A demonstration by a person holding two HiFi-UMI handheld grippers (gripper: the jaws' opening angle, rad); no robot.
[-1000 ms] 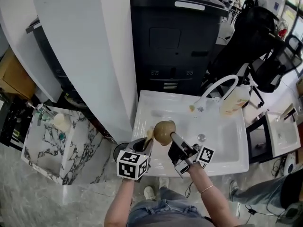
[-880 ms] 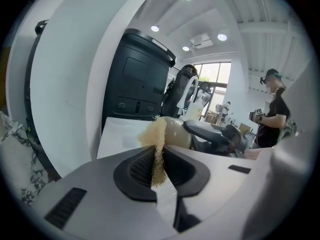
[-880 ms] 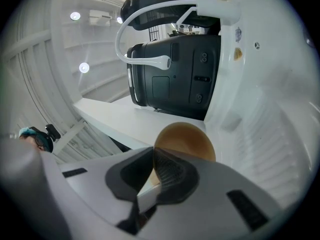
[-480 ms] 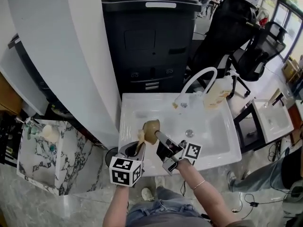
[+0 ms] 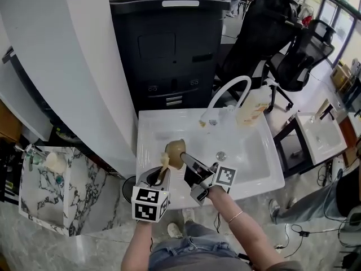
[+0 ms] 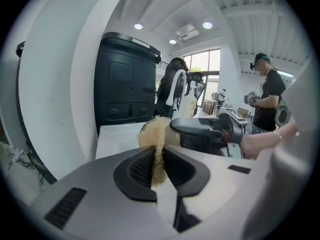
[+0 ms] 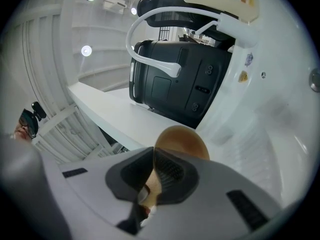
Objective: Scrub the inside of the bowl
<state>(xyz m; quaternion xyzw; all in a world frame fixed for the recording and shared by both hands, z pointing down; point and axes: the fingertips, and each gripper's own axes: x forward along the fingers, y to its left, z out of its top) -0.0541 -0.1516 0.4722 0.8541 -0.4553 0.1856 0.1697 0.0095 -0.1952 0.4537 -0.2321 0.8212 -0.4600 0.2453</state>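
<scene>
Over the left part of the white sink (image 5: 265,179), a tan bowl (image 5: 176,149) is held by its rim, tipped on its side. My right gripper (image 5: 184,158) is shut on that rim; in the right gripper view the bowl (image 7: 182,141) sticks out from between the jaws of this gripper (image 7: 152,179). A strip of pale fibrous scrubber (image 5: 164,162) is clamped in my left gripper (image 5: 163,169), with its tip against the bowl's left side. From the left gripper view, the scrubber (image 6: 156,149) rises out of that gripper (image 6: 158,171), with the bowl (image 6: 171,135) right behind it.
A white arched faucet (image 5: 225,92) and a soap bottle (image 5: 252,107) stand at the sink's back edge, with the drain (image 5: 221,156) in the basin. A black cabinet (image 5: 163,44) is behind, a marbled stand (image 5: 39,185) at left, and an office chair (image 5: 293,49) at right.
The sink, bowl and both grippers sit further left in the head view. The bowl has stayed in the right gripper, with the scrubber still at its side.
</scene>
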